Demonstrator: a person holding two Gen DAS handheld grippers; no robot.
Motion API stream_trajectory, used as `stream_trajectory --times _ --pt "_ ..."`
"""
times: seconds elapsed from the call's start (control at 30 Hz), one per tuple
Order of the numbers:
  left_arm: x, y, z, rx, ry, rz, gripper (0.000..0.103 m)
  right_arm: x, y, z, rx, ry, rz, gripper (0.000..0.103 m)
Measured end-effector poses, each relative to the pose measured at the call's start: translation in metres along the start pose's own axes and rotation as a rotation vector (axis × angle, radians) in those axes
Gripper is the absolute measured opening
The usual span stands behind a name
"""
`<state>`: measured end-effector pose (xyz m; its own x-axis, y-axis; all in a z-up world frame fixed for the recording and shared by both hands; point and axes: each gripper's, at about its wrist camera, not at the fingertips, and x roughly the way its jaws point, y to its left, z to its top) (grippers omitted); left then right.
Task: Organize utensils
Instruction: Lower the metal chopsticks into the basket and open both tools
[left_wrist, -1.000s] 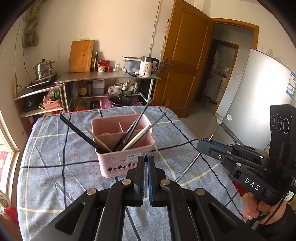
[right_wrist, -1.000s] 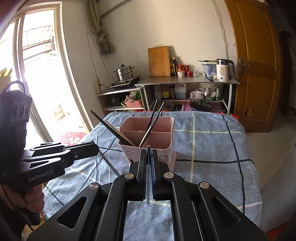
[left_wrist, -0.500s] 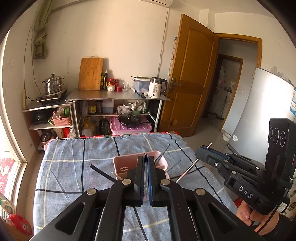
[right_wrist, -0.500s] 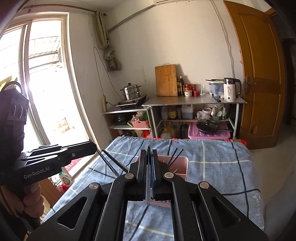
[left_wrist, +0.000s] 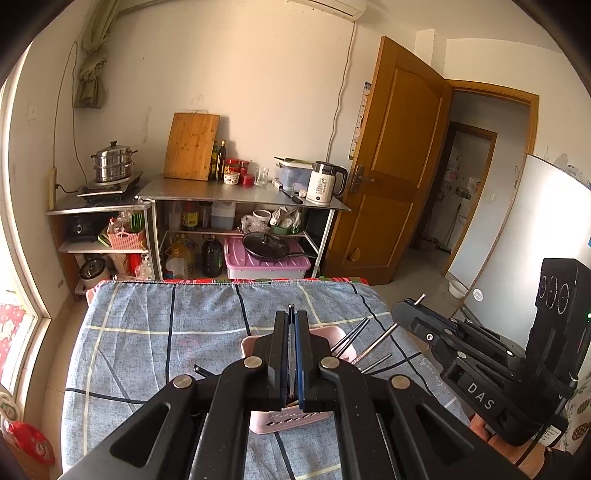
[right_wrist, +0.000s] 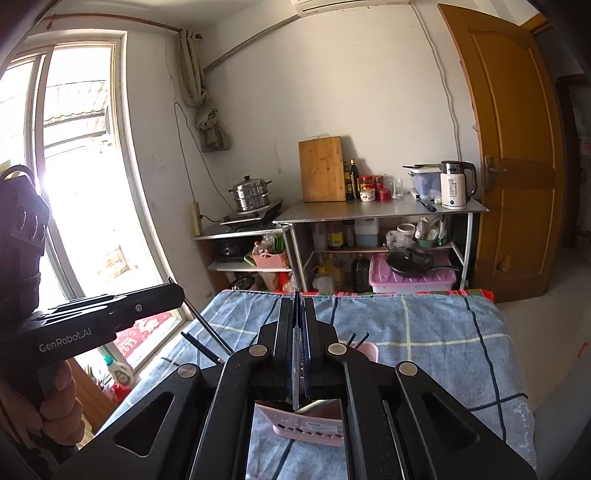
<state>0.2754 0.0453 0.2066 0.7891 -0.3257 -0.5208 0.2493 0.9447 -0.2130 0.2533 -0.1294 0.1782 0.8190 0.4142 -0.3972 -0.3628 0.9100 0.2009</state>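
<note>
Both grippers have been drawn back and raised from the pink utensil caddy (left_wrist: 258, 345), left on the checked tabletop (left_wrist: 147, 325). Left gripper (left_wrist: 291, 314) and right gripper (right_wrist: 296, 301) fingers are pressed together, each apparently pinching a thin metal utensil.

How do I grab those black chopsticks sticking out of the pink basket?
Pinch the bare top end of the black chopsticks, where they poke out past the rim of the pink basket. In the left wrist view they lean toward the right, so come down from above on that side. Squeeze across the thin shaft, not along it.
</note>
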Motion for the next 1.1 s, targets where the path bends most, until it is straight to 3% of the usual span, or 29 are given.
stream_trajectory --times 0.67,0.9,1.1 --pt "0.055 0.025 -0.043 -0.051 0.119 0.011 0.003 0.041 0.004 -0.036 -0.017 0.127 0.001 0.005" --pt "0.06 0.026 -0.053 -0.061 0.132 0.013 0.003 0.039 0.001 -0.042 -0.015 0.143 -0.009 0.005" --pt "0.043 0.016 -0.055 -0.048 0.097 0.005 0.005 0.02 0.001 -0.04 -0.007 0.118 -0.001 0.009"
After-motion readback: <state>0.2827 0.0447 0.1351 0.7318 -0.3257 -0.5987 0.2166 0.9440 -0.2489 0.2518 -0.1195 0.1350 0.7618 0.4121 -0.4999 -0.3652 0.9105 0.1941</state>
